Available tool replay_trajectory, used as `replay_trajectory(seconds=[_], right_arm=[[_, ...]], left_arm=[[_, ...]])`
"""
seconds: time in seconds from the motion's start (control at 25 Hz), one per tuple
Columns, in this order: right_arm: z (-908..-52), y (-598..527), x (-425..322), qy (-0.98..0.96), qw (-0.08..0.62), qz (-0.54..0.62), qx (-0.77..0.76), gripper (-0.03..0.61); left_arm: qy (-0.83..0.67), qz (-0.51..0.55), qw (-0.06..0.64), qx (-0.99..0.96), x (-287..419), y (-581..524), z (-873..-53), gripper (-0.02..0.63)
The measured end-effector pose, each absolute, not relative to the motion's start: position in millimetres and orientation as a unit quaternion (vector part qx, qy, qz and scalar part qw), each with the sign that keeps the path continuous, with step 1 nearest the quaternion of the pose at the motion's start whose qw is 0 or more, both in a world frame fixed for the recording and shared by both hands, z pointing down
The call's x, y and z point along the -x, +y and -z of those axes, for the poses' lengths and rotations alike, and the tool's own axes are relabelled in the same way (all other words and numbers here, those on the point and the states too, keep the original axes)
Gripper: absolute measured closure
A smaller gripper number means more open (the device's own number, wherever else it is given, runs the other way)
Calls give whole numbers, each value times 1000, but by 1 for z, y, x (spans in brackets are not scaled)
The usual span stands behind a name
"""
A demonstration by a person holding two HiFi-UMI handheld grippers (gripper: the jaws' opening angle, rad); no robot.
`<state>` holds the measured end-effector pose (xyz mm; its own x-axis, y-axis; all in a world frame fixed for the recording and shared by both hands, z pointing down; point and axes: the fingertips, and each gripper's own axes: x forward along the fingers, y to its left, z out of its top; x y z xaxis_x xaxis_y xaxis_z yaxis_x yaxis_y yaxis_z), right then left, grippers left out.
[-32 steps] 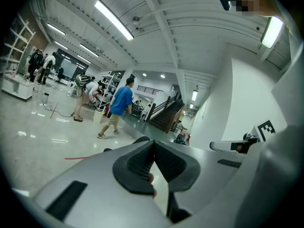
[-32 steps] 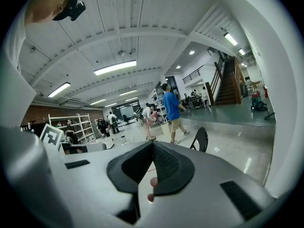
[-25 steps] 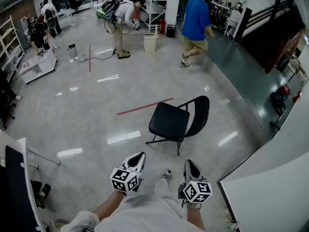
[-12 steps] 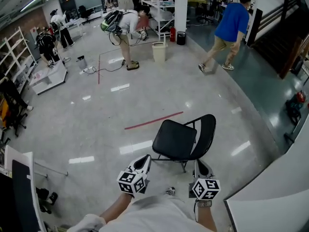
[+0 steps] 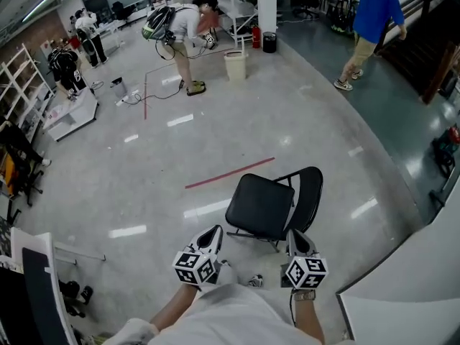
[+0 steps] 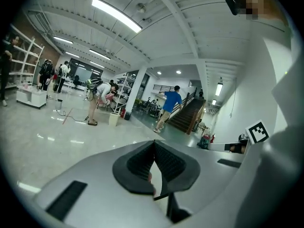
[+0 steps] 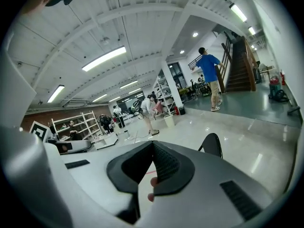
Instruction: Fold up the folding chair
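Right, this is a big open-plan lab/workshop hall, def not a home: wide polished grey floor [image 5: 144, 178] w/ a red tape line [image 5: 230, 172] stuck across it, and white shelving racks [image 5: 21, 77] along the left wall. There's a white pillar [image 5: 267, 6] mid-room w/ desks & racks crowded behind it, a dark staircase [image 7: 240, 72] off to the right, and several people about, incl. one bent over [image 5: 183, 27] w/ a backpack on. Overhead it's exposed beams [image 7: 118, 13] & long strip lights [image 6: 116, 14], a v. industrial ceiling.

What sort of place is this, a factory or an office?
Likely a big open lab or workshop hall: a polished floor with red tape lines, white shelving racks at the back, and a dark staircase off to one side.
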<state>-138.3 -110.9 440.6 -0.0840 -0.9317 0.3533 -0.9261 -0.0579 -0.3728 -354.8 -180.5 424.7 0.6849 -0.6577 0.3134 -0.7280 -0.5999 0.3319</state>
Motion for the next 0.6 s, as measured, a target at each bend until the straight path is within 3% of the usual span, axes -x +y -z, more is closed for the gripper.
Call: replay_trajectory(seconds=[0.32,0.6], right_arm=[[-436,-152,137,684,14,247,687,574],[-401,-201,92,623,-19,225,748,574]], left_arm=[[-365,-105,239,-894,342,-245,-463,603],[-287,-115,216,-926,271,-341,-439,603]])
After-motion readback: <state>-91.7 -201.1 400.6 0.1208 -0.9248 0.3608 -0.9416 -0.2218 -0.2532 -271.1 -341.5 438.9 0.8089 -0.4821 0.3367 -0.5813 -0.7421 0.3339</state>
